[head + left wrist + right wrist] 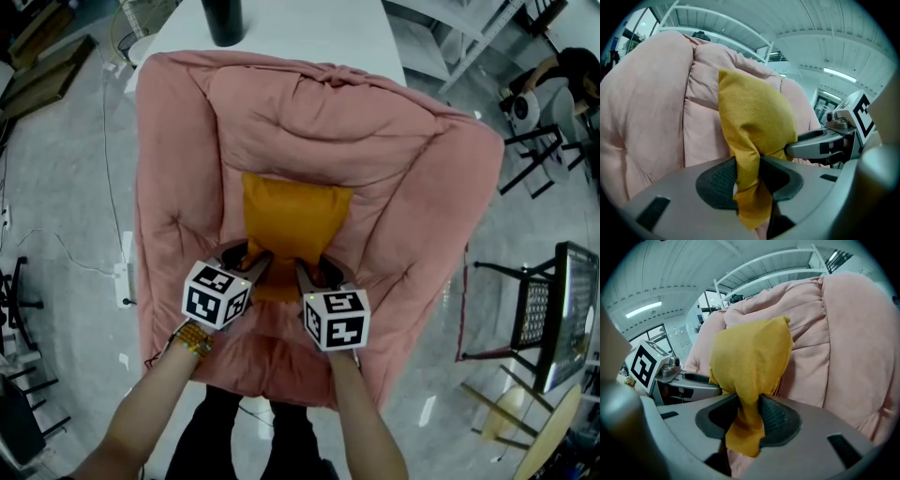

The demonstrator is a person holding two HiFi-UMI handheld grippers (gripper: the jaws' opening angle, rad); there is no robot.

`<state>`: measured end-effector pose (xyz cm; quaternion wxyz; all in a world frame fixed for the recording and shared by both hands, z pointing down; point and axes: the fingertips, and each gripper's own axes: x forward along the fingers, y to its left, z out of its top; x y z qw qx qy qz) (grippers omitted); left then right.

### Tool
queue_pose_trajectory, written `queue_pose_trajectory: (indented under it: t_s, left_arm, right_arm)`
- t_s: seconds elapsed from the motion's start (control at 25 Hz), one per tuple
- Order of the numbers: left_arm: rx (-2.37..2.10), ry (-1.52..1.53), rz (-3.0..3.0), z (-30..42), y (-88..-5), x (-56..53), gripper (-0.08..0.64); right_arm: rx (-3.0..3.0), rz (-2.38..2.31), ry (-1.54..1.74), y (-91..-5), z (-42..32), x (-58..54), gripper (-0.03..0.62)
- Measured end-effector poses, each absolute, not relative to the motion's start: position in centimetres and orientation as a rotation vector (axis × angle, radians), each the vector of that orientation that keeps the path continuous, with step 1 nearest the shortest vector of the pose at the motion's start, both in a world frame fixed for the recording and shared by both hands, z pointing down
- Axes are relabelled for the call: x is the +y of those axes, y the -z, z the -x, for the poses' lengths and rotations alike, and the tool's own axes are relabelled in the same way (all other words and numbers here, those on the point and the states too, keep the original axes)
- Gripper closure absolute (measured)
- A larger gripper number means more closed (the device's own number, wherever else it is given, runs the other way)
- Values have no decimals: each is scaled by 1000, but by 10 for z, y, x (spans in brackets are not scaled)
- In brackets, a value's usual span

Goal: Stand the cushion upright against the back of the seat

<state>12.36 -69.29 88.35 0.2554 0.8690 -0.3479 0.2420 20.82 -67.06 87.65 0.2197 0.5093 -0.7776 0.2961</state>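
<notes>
A mustard-orange cushion [295, 220] lies in the hollow of a big pink padded seat [412, 216], its far edge toward the seat's back [319, 112]. My left gripper [246, 260] is shut on the cushion's near left corner. In the left gripper view the fabric [754, 122] is pinched between the dark pads [719, 180]. My right gripper [314, 272] is shut on the near right corner, and the right gripper view shows the cloth [750, 357] squeezed between its pads [778, 420]. The cushion rises tilted in front of the pink backrest [843, 333]. Its rear face is hidden.
A white table [300, 33] with a black bottle [222, 19] stands behind the seat. A black wire chair [548, 314] is at the right, and a power strip [125, 272] with cables lies on the floor at the left. White shelving [717, 28] rises beyond the seat.
</notes>
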Motion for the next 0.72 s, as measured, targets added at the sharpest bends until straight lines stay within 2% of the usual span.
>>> queue_pose_trajectory:
  t_s: [0.16,0.28,0.72]
  left_arm:
    - [-982,-652,-2366,-123,-886,-702,388]
    - [-1028,-664,-2358,-117,-890,-705,382]
    - [-1027,-654,-2392,-99,-872,-680,379]
  right_arm:
    - [-2135,-1427,-835,-880,-212,-677,425]
    - [-2116,-1430,-793,-885,-209,-680,385]
    - [-2143,-1423,-591,-864,-203,-663,354]
